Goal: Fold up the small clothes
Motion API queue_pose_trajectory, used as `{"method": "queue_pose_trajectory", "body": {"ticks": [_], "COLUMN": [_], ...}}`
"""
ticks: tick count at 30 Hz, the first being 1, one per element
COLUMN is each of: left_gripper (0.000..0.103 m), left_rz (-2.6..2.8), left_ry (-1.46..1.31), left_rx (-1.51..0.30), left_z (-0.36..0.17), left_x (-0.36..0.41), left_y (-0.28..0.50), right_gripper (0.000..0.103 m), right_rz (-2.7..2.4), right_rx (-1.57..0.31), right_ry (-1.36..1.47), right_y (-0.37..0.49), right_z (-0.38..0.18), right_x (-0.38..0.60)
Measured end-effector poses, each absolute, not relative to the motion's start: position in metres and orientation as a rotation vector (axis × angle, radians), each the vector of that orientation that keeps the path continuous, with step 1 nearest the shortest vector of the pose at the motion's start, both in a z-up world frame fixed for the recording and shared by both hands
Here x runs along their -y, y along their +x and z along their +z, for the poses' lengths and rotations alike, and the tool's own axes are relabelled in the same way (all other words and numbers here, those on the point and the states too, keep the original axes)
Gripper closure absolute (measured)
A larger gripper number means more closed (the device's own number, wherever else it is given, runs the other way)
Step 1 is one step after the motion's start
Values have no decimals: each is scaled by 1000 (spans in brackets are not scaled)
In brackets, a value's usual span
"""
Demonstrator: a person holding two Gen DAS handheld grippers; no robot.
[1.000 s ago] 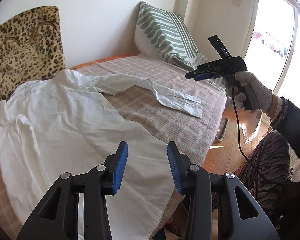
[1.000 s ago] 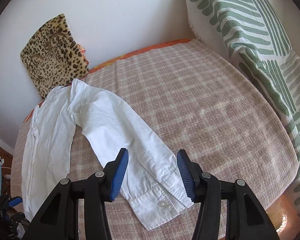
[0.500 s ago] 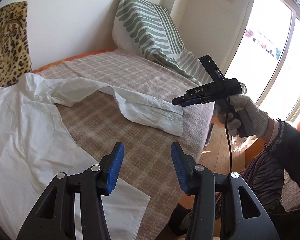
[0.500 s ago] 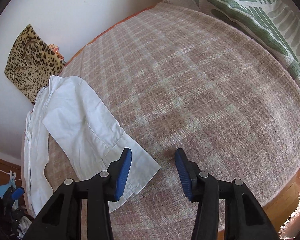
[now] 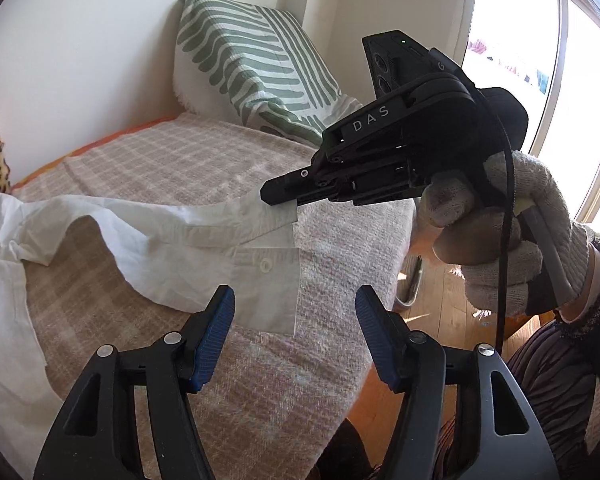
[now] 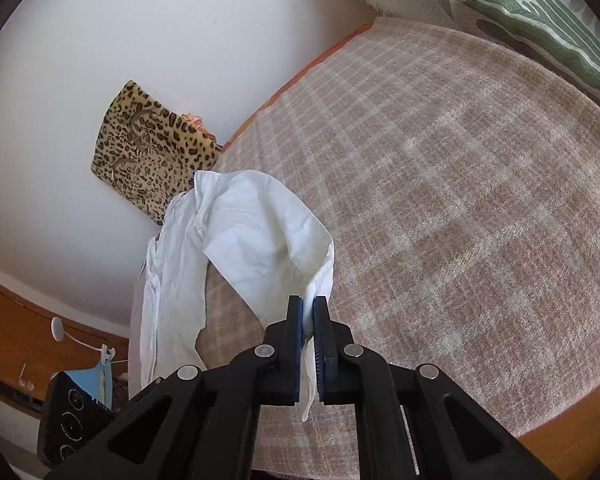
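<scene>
A white shirt (image 5: 16, 272) lies spread on the checked bed cover (image 5: 148, 168). Its long sleeve (image 5: 172, 236) stretches right and ends in a buttoned cuff (image 5: 266, 276). My right gripper (image 5: 278, 194) is shut on the far edge of that cuff and lifts it slightly. In the right wrist view the right gripper (image 6: 308, 320) pinches the white cuff (image 6: 308, 292) between its blue pads, with the sleeve (image 6: 260, 240) running back to the shirt body (image 6: 168, 280). My left gripper (image 5: 296, 336) is open and empty, just in front of the cuff.
A green-striped pillow (image 5: 252, 64) leans on the wall at the bed's far end. A leopard-print cushion (image 6: 148, 148) stands behind the shirt. The bed edge (image 5: 384, 288) drops to a wooden floor (image 5: 432, 296) on the right. A window (image 5: 540, 80) is beyond.
My right gripper came down on the sleeve cuff and shut on it. My left gripper swung right, from over the shirt body to in front of the cuff, still open.
</scene>
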State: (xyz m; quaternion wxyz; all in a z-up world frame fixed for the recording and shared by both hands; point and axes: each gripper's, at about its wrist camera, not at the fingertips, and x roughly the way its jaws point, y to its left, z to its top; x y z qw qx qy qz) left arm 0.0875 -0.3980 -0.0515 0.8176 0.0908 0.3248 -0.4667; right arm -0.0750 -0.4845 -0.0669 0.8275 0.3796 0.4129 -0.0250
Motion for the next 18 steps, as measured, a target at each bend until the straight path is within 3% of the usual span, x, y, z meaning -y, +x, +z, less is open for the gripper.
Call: {"method": "queue_pose_trajectory", "body": {"ticks": [11, 13, 15, 18], "left_gripper": [43, 60, 89, 98], "left_rz": [-849, -857, -873, -903], "left_ry": [186, 172, 147, 76], "left_rx": [-635, -643, -653, -651], "left_z": [-60, -62, -63, -61], "left_x": [414, 413, 411, 401], "left_y": [111, 116, 121, 127], "right_gripper": [100, 100, 100, 100], "right_rz": [44, 63, 80, 94], "right_rx": [-867, -863, -860, -858], "right_ry": [852, 876, 886, 875], "right_y": [-58, -58, -59, -60], "right_z": [-61, -62, -61, -56], "right_x": [460, 460, 458, 453]}}
